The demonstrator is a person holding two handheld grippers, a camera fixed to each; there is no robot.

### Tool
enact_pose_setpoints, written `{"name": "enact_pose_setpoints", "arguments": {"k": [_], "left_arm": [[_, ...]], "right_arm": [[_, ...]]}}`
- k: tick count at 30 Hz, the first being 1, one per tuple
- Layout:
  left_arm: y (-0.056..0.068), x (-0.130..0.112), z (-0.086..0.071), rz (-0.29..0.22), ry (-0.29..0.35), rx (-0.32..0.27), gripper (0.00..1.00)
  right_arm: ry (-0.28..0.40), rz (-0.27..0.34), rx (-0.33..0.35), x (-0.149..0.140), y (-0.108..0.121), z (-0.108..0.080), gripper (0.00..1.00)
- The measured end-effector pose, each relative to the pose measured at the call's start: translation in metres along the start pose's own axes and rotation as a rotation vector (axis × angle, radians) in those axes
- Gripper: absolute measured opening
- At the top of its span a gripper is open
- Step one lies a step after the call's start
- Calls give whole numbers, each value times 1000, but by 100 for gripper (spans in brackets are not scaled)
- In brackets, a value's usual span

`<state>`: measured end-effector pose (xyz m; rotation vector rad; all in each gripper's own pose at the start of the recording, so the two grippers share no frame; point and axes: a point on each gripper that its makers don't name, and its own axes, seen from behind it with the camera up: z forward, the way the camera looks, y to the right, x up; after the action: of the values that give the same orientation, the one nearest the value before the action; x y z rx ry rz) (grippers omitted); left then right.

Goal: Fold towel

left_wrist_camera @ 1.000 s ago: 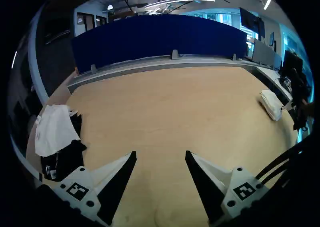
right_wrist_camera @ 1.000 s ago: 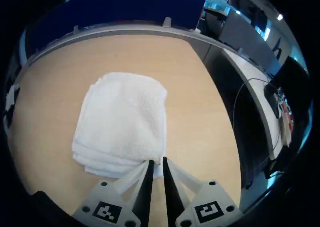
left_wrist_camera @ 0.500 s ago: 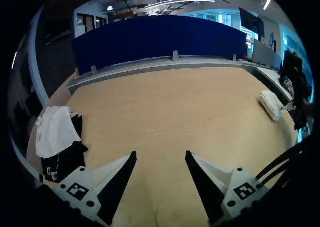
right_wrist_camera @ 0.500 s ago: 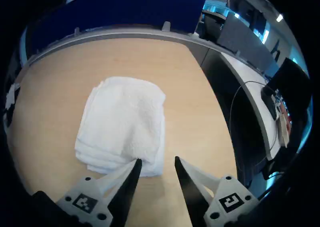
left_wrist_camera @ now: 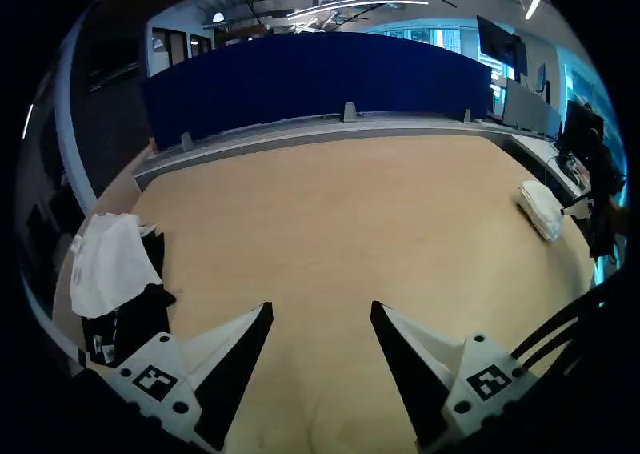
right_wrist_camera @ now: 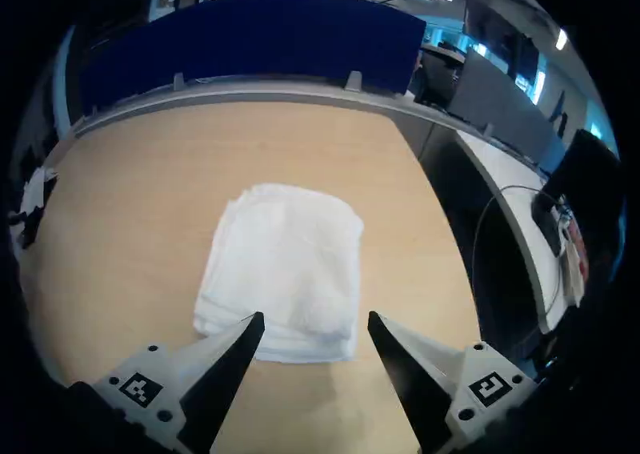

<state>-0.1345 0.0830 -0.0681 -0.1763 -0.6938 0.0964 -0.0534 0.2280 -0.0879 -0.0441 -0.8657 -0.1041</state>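
A white towel (right_wrist_camera: 284, 270), folded into a thick rectangle, lies flat on the wooden table (right_wrist_camera: 144, 198) near its right edge. My right gripper (right_wrist_camera: 314, 326) hovers open just in front of the towel's near edge, with its fingertips apart and nothing between them. The same folded towel (left_wrist_camera: 540, 208) appears small at the far right in the left gripper view. My left gripper (left_wrist_camera: 320, 314) stands open over bare table (left_wrist_camera: 336, 214) with nothing held.
A pile of white and black cloth (left_wrist_camera: 112, 278) lies at the table's left edge. A blue partition (left_wrist_camera: 320, 78) with a grey rail runs along the far side. To the right of the table are desks, cables and monitors (right_wrist_camera: 552, 214).
My right gripper opened and let go of the towel's near edge, then drew back from it. The towel rests flat. The left gripper stayed still.
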Motion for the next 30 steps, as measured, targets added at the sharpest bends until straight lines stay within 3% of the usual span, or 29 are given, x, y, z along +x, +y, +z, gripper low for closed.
{"name": "enact_pose_setpoints", "arguments": {"k": [14, 30], "left_arm": [[-9, -6, -5, -13, 0, 16, 90], [-17, -11, -7, -15, -10, 29, 90]], "right_arm": [[18, -7, 57, 20, -36, 18, 100], [-85, -63, 84, -23, -43, 35, 100]]}}
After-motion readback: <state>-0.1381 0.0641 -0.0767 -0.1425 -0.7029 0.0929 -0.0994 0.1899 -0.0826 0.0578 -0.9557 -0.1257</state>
